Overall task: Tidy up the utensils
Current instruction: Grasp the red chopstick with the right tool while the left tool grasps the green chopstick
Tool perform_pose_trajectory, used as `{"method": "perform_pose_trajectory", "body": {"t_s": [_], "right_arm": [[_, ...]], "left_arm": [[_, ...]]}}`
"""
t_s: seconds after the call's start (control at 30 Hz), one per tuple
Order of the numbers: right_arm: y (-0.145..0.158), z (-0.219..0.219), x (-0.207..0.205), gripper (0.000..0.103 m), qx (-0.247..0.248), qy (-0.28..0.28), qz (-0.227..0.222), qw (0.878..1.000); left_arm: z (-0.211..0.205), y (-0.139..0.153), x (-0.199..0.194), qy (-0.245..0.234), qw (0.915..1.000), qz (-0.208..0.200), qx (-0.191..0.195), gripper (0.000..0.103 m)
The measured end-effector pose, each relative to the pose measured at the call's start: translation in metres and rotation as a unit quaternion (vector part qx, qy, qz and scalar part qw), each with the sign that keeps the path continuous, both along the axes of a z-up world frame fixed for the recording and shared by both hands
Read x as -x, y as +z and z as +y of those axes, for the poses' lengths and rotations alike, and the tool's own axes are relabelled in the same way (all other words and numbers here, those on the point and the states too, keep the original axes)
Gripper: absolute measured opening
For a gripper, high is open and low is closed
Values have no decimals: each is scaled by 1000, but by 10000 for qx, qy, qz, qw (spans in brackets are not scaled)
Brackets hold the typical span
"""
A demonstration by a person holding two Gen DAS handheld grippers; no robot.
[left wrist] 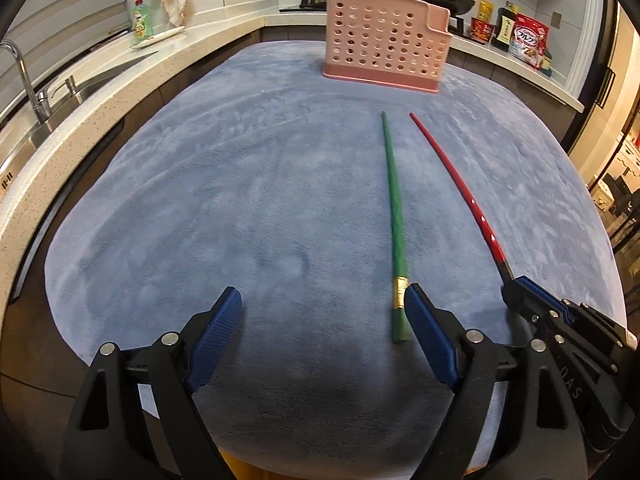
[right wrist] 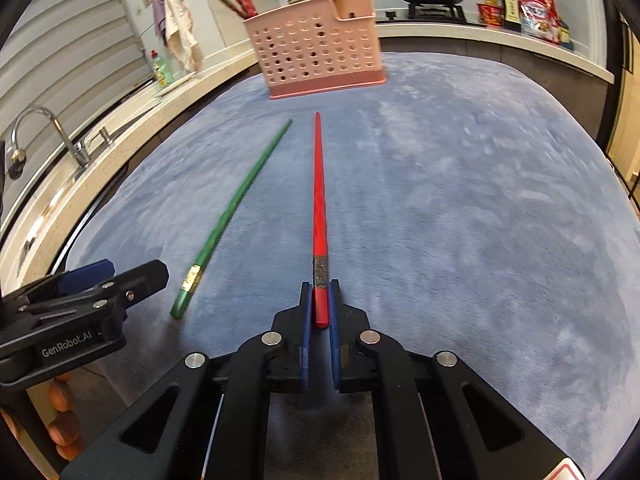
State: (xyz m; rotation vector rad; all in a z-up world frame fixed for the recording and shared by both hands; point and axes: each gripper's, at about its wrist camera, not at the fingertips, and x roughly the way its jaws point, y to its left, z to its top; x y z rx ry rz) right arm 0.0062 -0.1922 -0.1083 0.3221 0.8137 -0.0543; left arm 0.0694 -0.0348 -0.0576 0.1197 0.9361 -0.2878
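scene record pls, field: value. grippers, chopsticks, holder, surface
left gripper: open, green chopstick beside its right finger, not gripped
right gripper: shut on red chopstick at its thick end
red chopstick: tip points toward holder
green chopstick: lying flat on cloth, beside the red one
holder: pink perforated basket, upright at far end of cloth, some utensils already inside
surface: blue-grey cloth over the table

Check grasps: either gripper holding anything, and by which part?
The right gripper is shut on the red chopstick at its thick butt end. The left gripper is open and empty, beside the green chopstick.
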Motion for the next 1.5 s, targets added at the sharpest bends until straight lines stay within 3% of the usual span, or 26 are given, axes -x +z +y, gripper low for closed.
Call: {"method": "perform_pose_trajectory", "body": {"t_s": [0.23, 0.47, 0.57, 0.63, 0.7, 1.1, 1.5], "right_arm": [[-2, -3, 5, 7, -52, -25, 0, 10000], [-2, -3, 6, 7, -70, -24, -2, 10000], [-2, -4, 6, 7, -78, -22, -3, 10000], [-2, -3, 7, 7, -81, -22, -2, 10000], [-2, -3, 6, 7, -71, -19, -3, 10000], [12, -7, 14, 7, -126, -30, -111, 9999], [89, -32, 13, 7, -115, -155, -951, 9953]], "left_arm": [[-10, -13, -1, -76, 9997, 200, 86, 78], [-12, -15, -1, -107, 9999, 119, 16, 59], [-12, -15, -1, -109, 9999, 86, -27, 42], [-12, -14, -1, -135, 9998, 111, 16, 23], [-11, -14, -2, -195, 9996, 165, 84, 15], [-9, 0, -1, -291, 9987, 303, 286, 8], [-1, 61, -12, -251, 9966, -61, 789, 8]]}}
